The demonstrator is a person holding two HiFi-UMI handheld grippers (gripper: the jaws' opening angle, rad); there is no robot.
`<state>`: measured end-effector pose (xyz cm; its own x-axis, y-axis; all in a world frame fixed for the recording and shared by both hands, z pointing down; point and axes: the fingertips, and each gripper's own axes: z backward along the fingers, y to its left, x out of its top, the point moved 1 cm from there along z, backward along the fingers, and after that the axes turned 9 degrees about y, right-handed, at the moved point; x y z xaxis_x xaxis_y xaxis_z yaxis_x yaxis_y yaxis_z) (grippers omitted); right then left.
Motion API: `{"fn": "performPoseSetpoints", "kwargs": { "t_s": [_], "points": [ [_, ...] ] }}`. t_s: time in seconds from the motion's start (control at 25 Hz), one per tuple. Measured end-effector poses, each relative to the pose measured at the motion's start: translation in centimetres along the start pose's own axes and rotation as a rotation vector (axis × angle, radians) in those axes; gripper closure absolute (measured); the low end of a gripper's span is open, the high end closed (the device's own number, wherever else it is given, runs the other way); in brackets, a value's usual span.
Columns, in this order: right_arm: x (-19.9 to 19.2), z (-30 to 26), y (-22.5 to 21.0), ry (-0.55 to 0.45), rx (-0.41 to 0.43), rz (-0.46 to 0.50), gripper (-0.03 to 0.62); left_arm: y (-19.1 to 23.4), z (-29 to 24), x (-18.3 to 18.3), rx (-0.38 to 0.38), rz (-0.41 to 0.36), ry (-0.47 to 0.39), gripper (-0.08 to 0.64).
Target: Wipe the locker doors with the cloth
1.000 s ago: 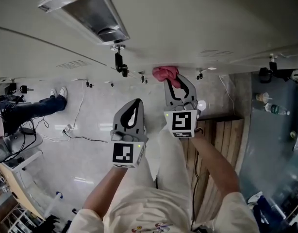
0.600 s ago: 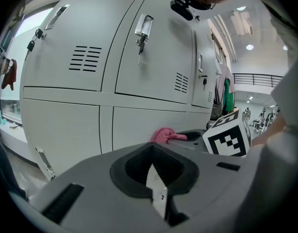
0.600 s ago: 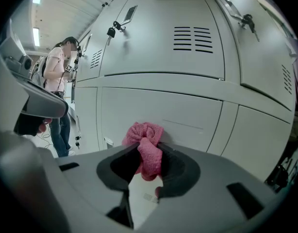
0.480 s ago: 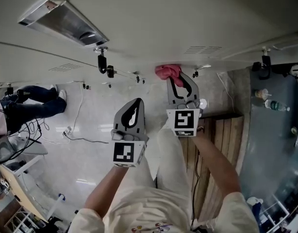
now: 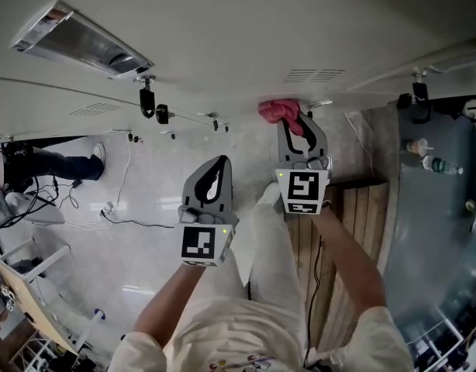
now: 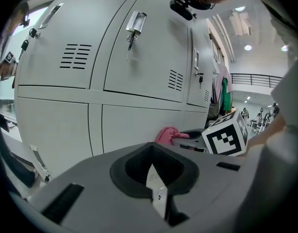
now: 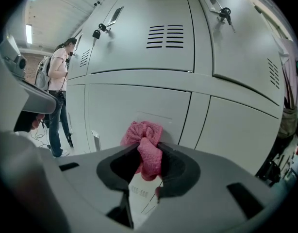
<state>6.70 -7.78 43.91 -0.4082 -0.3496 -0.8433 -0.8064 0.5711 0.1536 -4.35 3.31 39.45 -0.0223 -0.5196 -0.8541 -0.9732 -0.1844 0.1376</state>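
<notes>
Right gripper view showed the right hand-held gripper [image 7: 146,152] clamped on the bunched pink knitted cloth [image 7: 143,131], apparently pressed straight ahead against the lower grey metal locker door [image 7: 134,103]; the left hand-held gripper [image 6: 152,149], closed and empty, sat farther back.

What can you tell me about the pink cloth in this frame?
The pink cloth is soft, knitted-looking fabric bunched into a wad. The right gripper is shut on it: one fold hangs down between the jaws, and the crumpled bulk sticks out past the tips. That bulk appears to rest against a pale grey locker door in the lower row, just below the horizontal seam between rows.
</notes>
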Motion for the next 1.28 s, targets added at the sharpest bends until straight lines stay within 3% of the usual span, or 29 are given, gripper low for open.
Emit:
{"fn": "performPoseSetpoints", "kwargs": {
  "t_s": [0.8, 1.0, 1.28],
  "points": [
    [-3.2, 1.7, -5.0, 0.047, -0.113, -0.090, 0.486, -0.8, -0.5, 0.0, -0.010, 0.001, 0.019, 0.554],
    [-3.6, 2.1, -2.6, 0.051, -0.068, -0.070, 0.487, -0.4, -0.3, 0.0, -0.008, -0.012, 0.006, 0.554],
    [-3.3, 1.3, 3.8, 0.049, 0.057, 0.017, 0.488, 0.6, -0.1, -0.5, 0.002, 0.008, 0.027, 0.554]
  ]
}}
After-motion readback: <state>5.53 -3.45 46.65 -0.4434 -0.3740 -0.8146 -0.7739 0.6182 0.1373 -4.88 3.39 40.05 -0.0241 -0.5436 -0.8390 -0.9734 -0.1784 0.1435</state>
